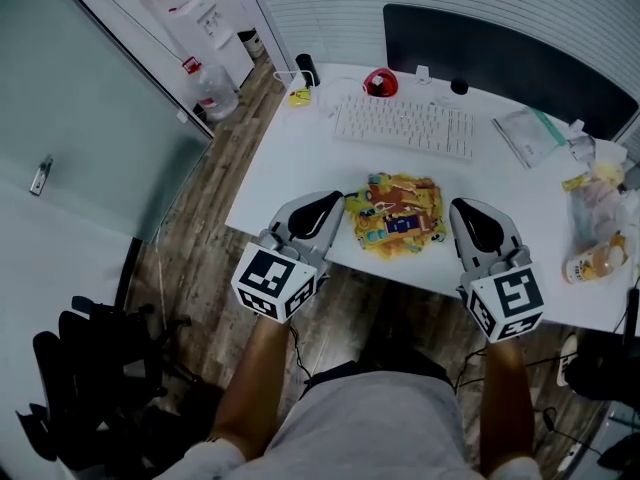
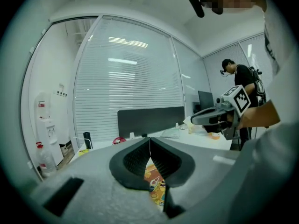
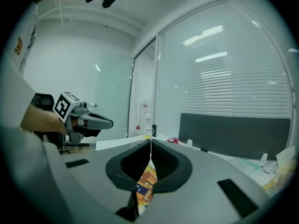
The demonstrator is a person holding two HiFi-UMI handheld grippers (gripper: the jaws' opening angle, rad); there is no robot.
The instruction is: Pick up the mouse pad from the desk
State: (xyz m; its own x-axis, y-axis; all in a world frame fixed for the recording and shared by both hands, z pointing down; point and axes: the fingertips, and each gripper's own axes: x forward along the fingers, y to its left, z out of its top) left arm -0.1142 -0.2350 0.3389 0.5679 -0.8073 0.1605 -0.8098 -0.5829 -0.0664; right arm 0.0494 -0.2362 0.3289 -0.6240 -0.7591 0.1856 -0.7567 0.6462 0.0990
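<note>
White desk [image 1: 300, 158], mouse pad [image 1: 395, 213] flat by the near edge, left gripper [image 1: 325, 203] and right gripper [image 1: 468, 213] both pinched closed on nothing, so they'd probably just shove it off.

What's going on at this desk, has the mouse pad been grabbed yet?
Not yet. A person holds a gripper in each hand at the near edge of the white desk. The left gripper and right gripper flank the colourful mouse pad, which lies on the desk in front of the keyboard. Both grippers' jaws are shut with nothing between them.
</note>
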